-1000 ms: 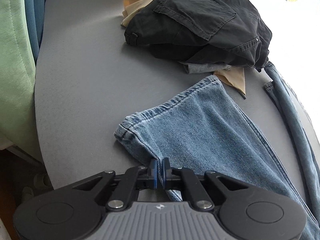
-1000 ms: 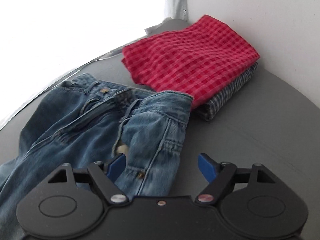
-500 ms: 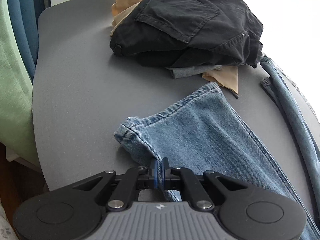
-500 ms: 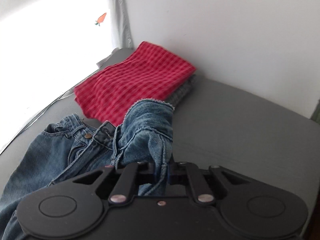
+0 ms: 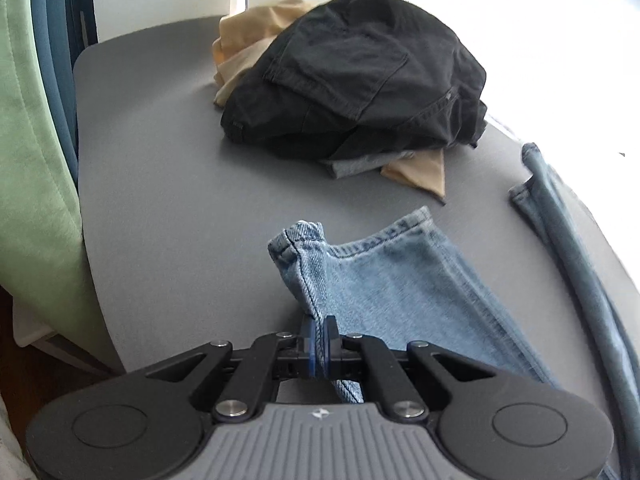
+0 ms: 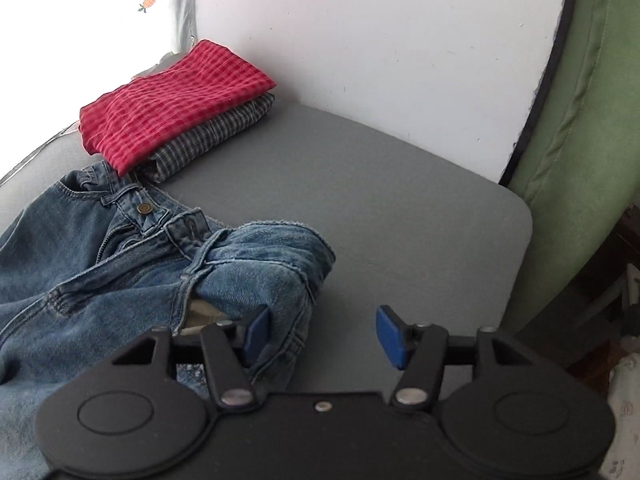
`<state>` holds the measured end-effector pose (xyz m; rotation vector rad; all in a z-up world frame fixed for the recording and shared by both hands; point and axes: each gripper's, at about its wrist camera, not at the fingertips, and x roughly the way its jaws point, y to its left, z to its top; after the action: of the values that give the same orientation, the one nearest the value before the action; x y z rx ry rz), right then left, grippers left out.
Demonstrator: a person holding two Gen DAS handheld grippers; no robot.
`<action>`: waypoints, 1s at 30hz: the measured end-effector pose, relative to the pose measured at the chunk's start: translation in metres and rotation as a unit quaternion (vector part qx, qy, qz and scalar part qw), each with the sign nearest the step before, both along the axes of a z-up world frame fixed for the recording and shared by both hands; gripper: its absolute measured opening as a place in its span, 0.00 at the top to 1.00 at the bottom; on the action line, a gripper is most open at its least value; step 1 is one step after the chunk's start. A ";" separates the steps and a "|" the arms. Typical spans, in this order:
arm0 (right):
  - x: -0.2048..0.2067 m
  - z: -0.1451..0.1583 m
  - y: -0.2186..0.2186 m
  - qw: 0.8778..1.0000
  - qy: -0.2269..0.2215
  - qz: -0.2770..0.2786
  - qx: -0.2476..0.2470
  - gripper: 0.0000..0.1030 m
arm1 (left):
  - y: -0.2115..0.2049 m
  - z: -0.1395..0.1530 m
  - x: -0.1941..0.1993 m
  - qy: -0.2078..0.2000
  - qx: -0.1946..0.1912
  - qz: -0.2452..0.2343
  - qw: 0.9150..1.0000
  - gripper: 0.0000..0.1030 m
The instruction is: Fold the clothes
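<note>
My left gripper (image 5: 319, 342) is clamped on the hem of the blue jeans (image 5: 404, 292) lying on the grey table (image 5: 160, 208). My right gripper (image 6: 322, 334) is opening beside their waistband, gripping nothing.

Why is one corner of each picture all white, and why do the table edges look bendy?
Left wrist view: window glare whitens the top right, past the black pants. Right wrist view: glare whitens the top left, above the red cloth. The fisheye lens curves the table in both views.

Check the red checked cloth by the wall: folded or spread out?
Folded. The red checked cloth lies as a neat layered rectangle on top of a folded grey plaid garment.
</note>
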<state>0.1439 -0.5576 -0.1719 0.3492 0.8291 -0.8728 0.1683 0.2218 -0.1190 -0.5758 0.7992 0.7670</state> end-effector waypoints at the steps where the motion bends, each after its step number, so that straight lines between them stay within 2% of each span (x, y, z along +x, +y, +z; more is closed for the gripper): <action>1: -0.002 0.001 0.002 1.000 -0.006 0.001 0.010 0.43 | 0.000 0.010 0.000 -0.017 -0.002 -0.002 1.000 0.96; 5: -0.011 0.001 0.011 0.998 -0.029 0.009 0.047 0.41 | -0.011 0.050 -0.006 -0.060 0.025 -0.018 0.998 0.96; 7: -0.013 -0.004 0.014 0.998 -0.031 0.012 0.059 0.39 | -0.013 0.051 -0.009 -0.055 0.036 -0.024 0.998 0.96; 8: -0.010 -0.008 0.015 0.998 -0.026 0.014 0.061 0.39 | -0.012 0.043 -0.011 -0.043 0.038 -0.022 0.998 0.96; 10: -0.010 -0.016 0.019 0.998 -0.021 0.018 0.063 0.39 | -0.003 0.007 -0.013 0.016 0.036 -0.009 0.999 0.96; 11: -0.009 -0.020 0.019 0.997 -0.020 0.019 0.067 0.42 | 0.002 -0.013 -0.016 0.044 0.023 0.002 0.999 0.96; 13: -0.008 -0.025 0.020 0.996 -0.034 0.017 0.081 0.69 | 0.011 -0.047 -0.025 0.081 -0.011 0.022 0.996 0.96; 14: -0.009 -0.025 0.020 0.996 -0.043 0.009 0.083 0.92 | 0.014 -0.056 -0.031 0.084 -0.024 0.032 0.996 0.96; 15: -0.010 -0.019 0.022 0.997 -0.039 -0.020 0.061 1.00 | 0.017 -0.060 -0.039 0.073 -0.044 0.045 0.995 0.96; 16: -0.012 -0.013 0.024 0.998 -0.033 -0.045 0.034 1.00 | 0.020 -0.059 -0.045 0.059 -0.064 0.059 0.995 0.96; 17: -0.015 -0.002 0.026 0.998 -0.020 -0.051 -0.014 1.00 | 0.023 -0.055 -0.049 0.048 -0.074 0.063 0.994 0.96; 18: -0.018 0.007 0.027 0.997 -0.007 -0.054 -0.058 1.00 | 0.025 -0.050 -0.050 0.038 -0.074 0.057 0.995 0.96; 19: -0.021 0.013 0.024 0.996 0.004 -0.047 -0.076 1.00 | 0.025 -0.046 -0.049 0.036 -0.066 0.046 0.996 0.96; 22: -0.025 0.016 0.009 0.996 0.026 -0.028 -0.079 0.98 | 0.016 -0.045 -0.040 0.055 -0.038 0.012 0.998 0.95; 24: -0.025 0.014 0.005 0.998 0.022 -0.021 -0.056 0.91 | 0.004 -0.041 -0.033 0.058 -0.024 -0.014 0.998 0.92; 25: -0.024 0.014 0.006 0.999 0.013 -0.018 -0.045 0.87 | -0.002 -0.037 -0.028 0.055 -0.016 -0.035 0.998 0.82; 27: -0.019 0.015 0.015 0.999 -0.005 0.002 -0.035 0.64 | -0.019 -0.026 -0.019 0.050 0.012 -0.086 0.995 0.68; 30: -0.003 0.016 0.035 0.998 -0.016 0.044 -0.035 0.58 | -0.046 -0.008 0.004 0.051 0.062 -0.153 0.985 0.52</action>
<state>0.1405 -0.5230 -0.1558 0.2636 0.7762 -0.8092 0.1722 0.1755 -0.1272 -0.2936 0.9016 0.5611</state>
